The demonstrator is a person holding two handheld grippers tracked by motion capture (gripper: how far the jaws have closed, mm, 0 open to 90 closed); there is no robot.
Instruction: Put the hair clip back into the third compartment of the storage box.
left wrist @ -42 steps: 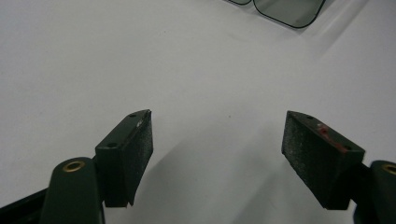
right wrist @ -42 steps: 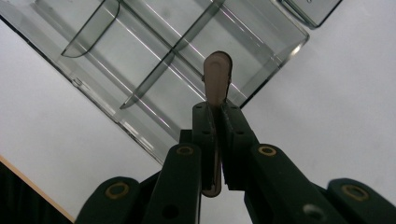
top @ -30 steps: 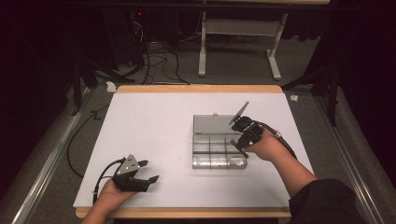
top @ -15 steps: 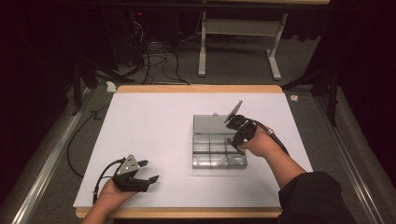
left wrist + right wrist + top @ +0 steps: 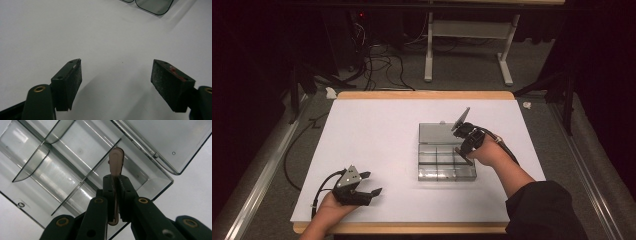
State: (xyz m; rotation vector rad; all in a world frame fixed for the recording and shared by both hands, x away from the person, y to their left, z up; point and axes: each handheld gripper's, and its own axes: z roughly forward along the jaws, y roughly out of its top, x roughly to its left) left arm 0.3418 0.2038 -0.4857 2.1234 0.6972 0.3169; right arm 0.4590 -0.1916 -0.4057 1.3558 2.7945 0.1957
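Between the right gripper's [image 5: 116, 187] closed jaws, clamped upright: a thin pinkish wooden stick [image 5: 116, 162] (over the clear plastic compartment box [image 5: 62, 175]).

Glossy clear plastic box [image 5: 75, 162], smooth wooden stick [image 5: 116, 160], matt white table [image 5: 372, 135].

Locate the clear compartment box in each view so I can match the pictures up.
High view: clear compartment box lies right of centre on the white table, lid open toward the far edge, under the right gripper.
Left gripper view: two rounded corners of the box at the top edge, right of centre.
Right gripper view: the box spreads beneath the jaws, which pinch a thin wooden stick.
Shared landmark: the white table.
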